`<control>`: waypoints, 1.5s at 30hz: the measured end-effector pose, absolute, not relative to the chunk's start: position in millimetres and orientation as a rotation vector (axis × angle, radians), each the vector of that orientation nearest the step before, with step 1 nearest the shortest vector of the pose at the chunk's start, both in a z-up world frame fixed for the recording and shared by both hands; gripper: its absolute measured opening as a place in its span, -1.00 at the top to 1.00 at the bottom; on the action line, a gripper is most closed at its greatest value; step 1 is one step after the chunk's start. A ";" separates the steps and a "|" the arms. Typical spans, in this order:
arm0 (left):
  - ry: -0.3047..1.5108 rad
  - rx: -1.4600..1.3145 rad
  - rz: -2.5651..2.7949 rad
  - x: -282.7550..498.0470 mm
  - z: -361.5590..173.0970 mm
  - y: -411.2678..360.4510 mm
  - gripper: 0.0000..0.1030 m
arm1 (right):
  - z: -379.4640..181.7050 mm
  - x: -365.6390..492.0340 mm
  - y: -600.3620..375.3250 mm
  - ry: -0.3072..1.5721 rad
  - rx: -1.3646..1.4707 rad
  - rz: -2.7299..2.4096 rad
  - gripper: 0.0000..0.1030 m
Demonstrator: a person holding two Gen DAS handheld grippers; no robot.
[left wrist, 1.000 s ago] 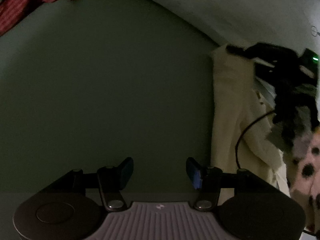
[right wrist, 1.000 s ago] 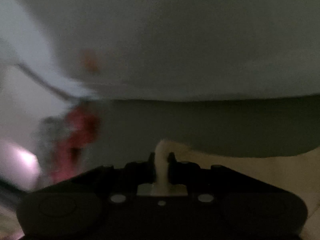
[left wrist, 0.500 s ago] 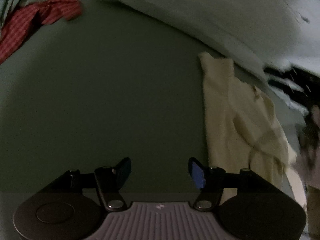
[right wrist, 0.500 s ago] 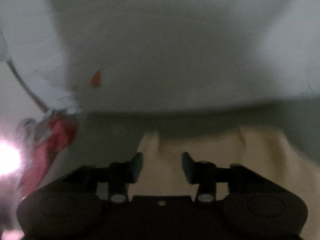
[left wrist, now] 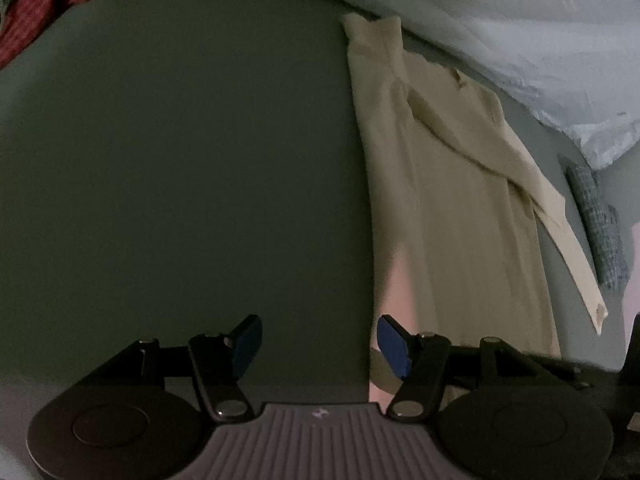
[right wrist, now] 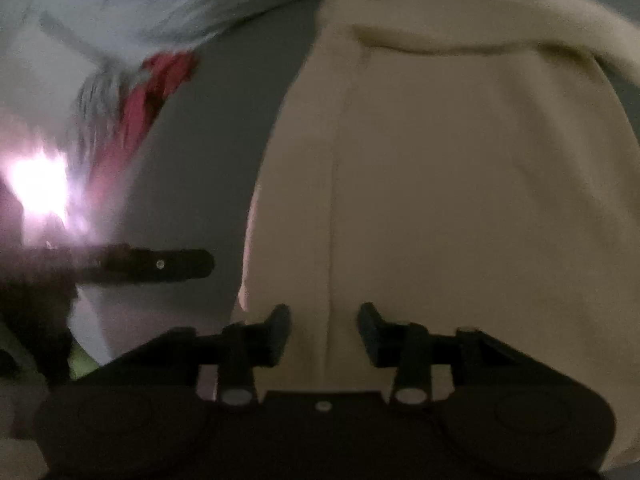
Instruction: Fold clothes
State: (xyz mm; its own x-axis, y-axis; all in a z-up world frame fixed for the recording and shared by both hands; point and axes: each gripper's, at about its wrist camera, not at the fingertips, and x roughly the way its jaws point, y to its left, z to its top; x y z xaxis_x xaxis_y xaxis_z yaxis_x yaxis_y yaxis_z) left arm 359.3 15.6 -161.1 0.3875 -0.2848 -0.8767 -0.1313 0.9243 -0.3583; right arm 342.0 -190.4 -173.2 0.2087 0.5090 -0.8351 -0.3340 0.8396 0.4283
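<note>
Both grippers are empty, my left gripper (left wrist: 319,346) agape, my right gripper (right wrist: 324,330) narrowing above the cream garment (right wrist: 460,180), laid flat for folding.

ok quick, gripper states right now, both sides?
Left gripper: open, nothing between the jaws, green surface below.
Right gripper: open, jaws closing, holding nothing, over the cream garment.

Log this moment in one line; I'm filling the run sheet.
cream garment: flat, partly folded | left gripper: open, empty | right gripper: closing, unpinched above garment
</note>
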 end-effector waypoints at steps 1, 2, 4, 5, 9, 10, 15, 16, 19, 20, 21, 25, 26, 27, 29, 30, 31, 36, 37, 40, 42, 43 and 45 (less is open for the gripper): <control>1.180 -0.411 -0.103 352.6 -160.3 16.1 -0.25 | -171.5 338.4 -180.8 1.218 0.095 0.600 0.49; 1.181 -0.419 -0.105 346.7 -159.7 16.3 -0.25 | -169.8 334.7 -171.5 1.207 0.023 0.610 0.53; 1.179 -0.429 -0.108 341.1 -160.0 13.7 -0.25 | -166.1 323.9 -169.1 1.196 -0.051 0.605 0.54; 1.178 -0.425 -0.109 340.1 -160.1 11.3 -0.25 | -163.5 321.5 -170.0 1.207 -0.041 0.594 0.54; 1.166 -0.388 -0.129 337.4 -158.6 1.5 -0.25 | -166.1 309.8 -176.0 1.241 0.033 0.583 0.53; 1.166 -0.382 -0.135 337.3 -158.8 -0.5 -0.26 | -167.2 307.8 -176.4 1.246 0.046 0.593 0.62; 1.152 -0.373 -0.149 334.6 -154.3 -6.2 -0.26 | -155.2 302.8 -184.9 1.226 0.117 0.585 0.94; 1.143 -0.362 -0.151 333.8 -152.2 -7.1 -0.26 | -145.4 299.8 -185.4 1.203 0.113 0.578 0.94; 1.137 -0.329 -0.157 332.2 -151.2 -9.8 -0.26 | -126.2 288.6 -189.4 1.146 0.018 0.524 0.94; 1.143 -0.324 -0.160 332.4 -152.7 -10.7 -0.26 | -131.4 287.5 -189.5 1.162 -0.007 0.502 0.93; 1.150 -0.320 -0.161 331.9 -154.1 -11.4 -0.26 | -143.5 290.2 -189.5 1.204 0.002 0.496 0.92; 1.157 -0.287 -0.153 332.4 -154.7 -16.7 -0.26 | -154.7 294.2 -193.7 1.253 0.050 0.483 0.78; 1.149 -0.281 -0.152 332.8 -152.7 -17.6 -0.26 | -148.5 293.5 -194.9 1.234 0.042 0.488 0.56; 1.142 -0.283 -0.150 334.3 -151.0 -18.4 -0.27 | -142.6 293.0 -197.3 1.210 0.034 0.486 0.44; 1.134 -0.293 -0.148 340.0 -149.3 -20.6 -0.27 | -130.9 296.7 -211.1 1.160 0.065 0.469 0.19; 1.129 -0.293 -0.146 342.9 -148.7 -23.1 -0.27 | -127.6 301.3 -221.8 1.145 0.108 0.450 0.18; 1.122 -0.289 -0.144 346.1 -147.5 -26.0 -0.27 | -125.3 307.3 -232.0 1.131 0.148 0.421 0.12; 1.095 -0.274 -0.138 363.7 -142.9 -40.4 -0.27 | -121.1 341.2 -294.7 1.044 0.256 0.235 -0.07; 1.093 -0.270 -0.132 369.0 -142.9 -42.7 -0.27 | -120.1 348.3 -306.1 1.018 0.257 0.197 -0.18; 1.084 -0.258 -0.107 386.3 -143.1 -48.5 -0.27 | -118.4 374.2 -341.4 0.940 0.283 0.103 -0.31; 1.074 -0.244 -0.090 400.0 -142.5 -51.9 -0.27 | -120.6 398.5 -361.6 0.906 0.314 0.046 -0.31; 1.070 -0.232 -0.083 407.7 -141.8 -53.5 -0.27 | -121.7 407.7 -377.8 0.892 0.323 0.016 -0.31; 1.057 -0.210 -0.073 423.8 -140.1 -56.1 -0.27 | -127.0 435.6 -402.5 0.867 0.329 -0.058 -0.31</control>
State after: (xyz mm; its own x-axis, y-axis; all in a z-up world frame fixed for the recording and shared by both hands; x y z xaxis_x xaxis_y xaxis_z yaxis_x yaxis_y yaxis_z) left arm 423.8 -56.1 -140.1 0.4913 -0.1601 -0.8562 -0.0414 0.9775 -0.2066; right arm 435.6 -402.5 -127.0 0.6489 0.0827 -0.7563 0.1828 0.9480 0.2606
